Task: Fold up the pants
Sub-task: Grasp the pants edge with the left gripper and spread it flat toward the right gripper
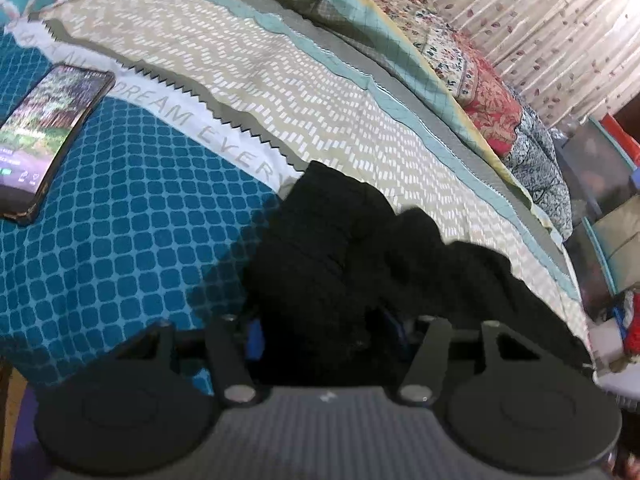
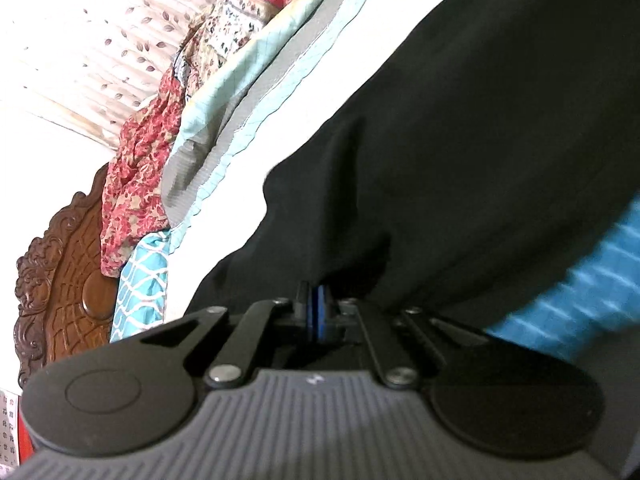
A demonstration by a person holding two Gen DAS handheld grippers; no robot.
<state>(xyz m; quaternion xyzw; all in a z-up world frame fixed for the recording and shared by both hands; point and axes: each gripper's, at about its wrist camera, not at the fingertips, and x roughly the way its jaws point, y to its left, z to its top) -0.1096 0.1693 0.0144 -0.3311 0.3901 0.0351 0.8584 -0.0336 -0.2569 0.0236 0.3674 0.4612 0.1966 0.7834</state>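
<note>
On the bed cover (image 1: 120, 248), the black pants (image 1: 340, 248) were bunched between the half-open jaws of the left gripper (image 1: 326, 332), while the right gripper (image 2: 318, 312) was closed tightly on their edge.

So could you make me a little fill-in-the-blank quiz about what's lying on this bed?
1. The pants bunched on the bed are ____ in colour.
2. The phone lies on the ____ checked part of the bedspread.
3. The right gripper is ____ on the pants.
4. Behind the bed hangs a leaf-printed ____.

Answers: black; blue; shut; curtain.
</note>
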